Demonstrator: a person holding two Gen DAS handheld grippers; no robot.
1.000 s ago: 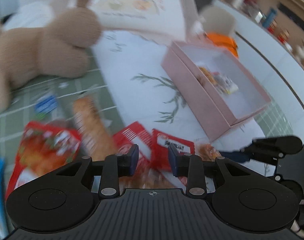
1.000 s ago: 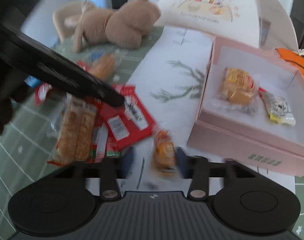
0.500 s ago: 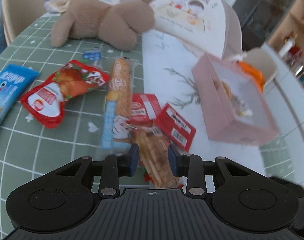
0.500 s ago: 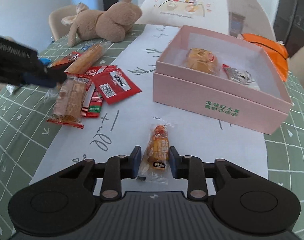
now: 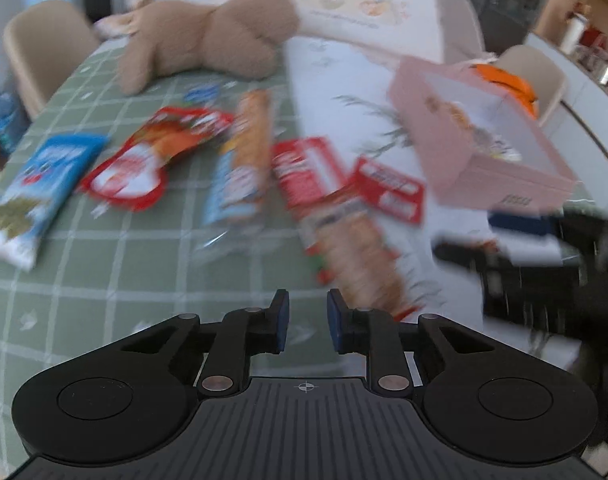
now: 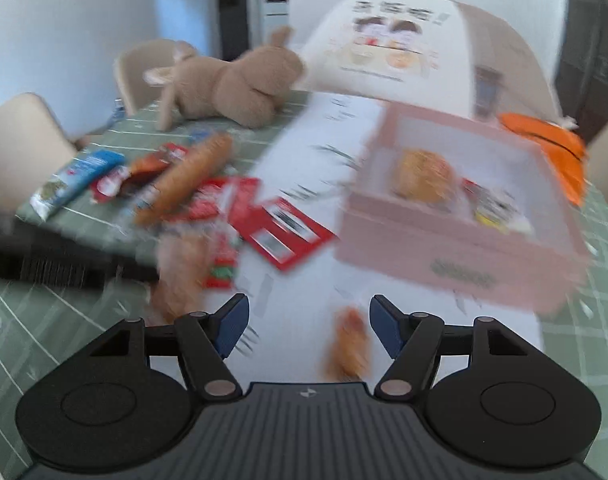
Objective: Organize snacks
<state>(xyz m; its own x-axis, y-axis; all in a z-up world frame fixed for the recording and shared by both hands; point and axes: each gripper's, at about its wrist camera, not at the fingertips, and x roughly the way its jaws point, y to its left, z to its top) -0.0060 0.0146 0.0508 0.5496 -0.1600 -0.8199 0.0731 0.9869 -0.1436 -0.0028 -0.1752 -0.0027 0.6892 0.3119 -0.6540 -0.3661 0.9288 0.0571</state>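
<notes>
My right gripper [image 6: 309,324] hangs over the white runner with its jaws opening. A small orange snack packet [image 6: 350,344] lies loose on the runner between the fingers, nearer the right one. The pink box [image 6: 456,240] stands just beyond, with a round pastry [image 6: 424,172] and a small packet [image 6: 492,204] inside. My left gripper [image 5: 308,320] is over the green checked cloth, its jaws closing to a narrow gap with nothing in it. A cracker bar packet [image 5: 360,256] lies just ahead to its right, beside red packets [image 5: 388,192].
Left of the runner lie a long orange stick packet [image 5: 248,148], a red pouch [image 5: 144,160] and a blue packet [image 5: 36,184]. A plush rabbit [image 5: 208,40] and a printed food cover [image 6: 396,48] sit at the back. Chairs ring the table.
The right gripper's jaws have spread and let go of the small orange packet, which now lies on the runner. The left gripper has slid left off the cracker bar and narrowed.
</notes>
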